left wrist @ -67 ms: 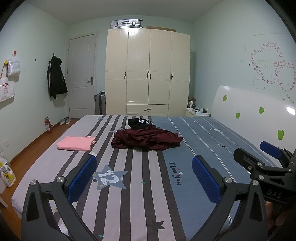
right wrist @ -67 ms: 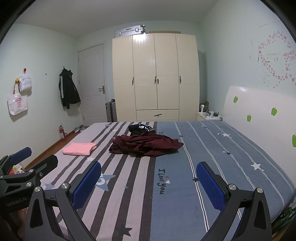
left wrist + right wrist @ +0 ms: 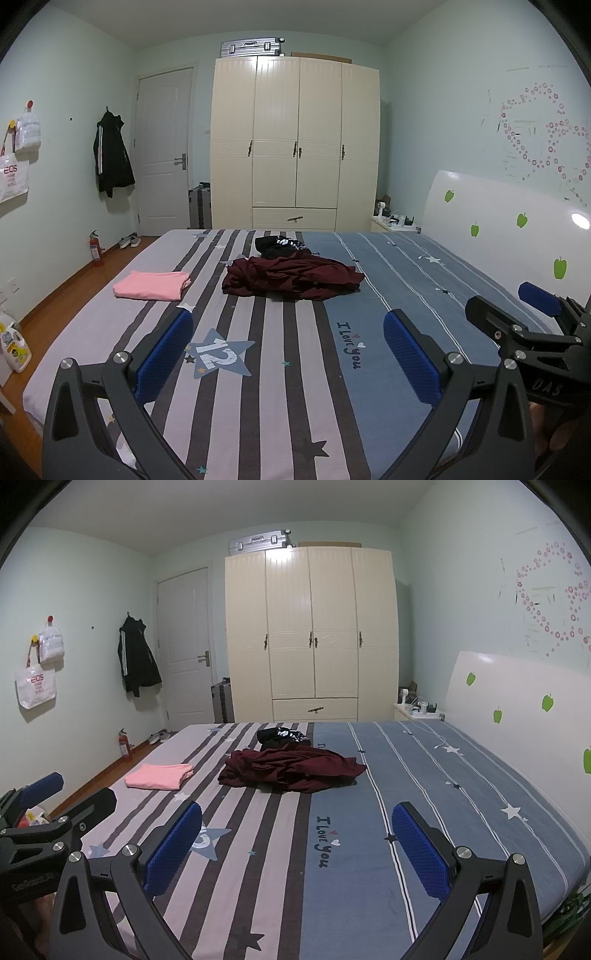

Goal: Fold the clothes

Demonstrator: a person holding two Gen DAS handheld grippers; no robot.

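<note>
Bedding (image 3: 280,369) carries all three garments: the maroon garment (image 3: 291,277) lies crumpled at mid-bed, the pink garment (image 3: 151,285) lies folded flat well to its left, and the black garment (image 3: 279,245) sits bunched just behind it, touching or nearly so. Risk, as a judgement: a pinch into the maroon heap may gather several layers or the sheet, dragging the black piece along. Left claw (image 3: 288,354) and right claw (image 3: 295,845) are both spread wide, holding and touching nothing, well short of the maroon garment.
</note>
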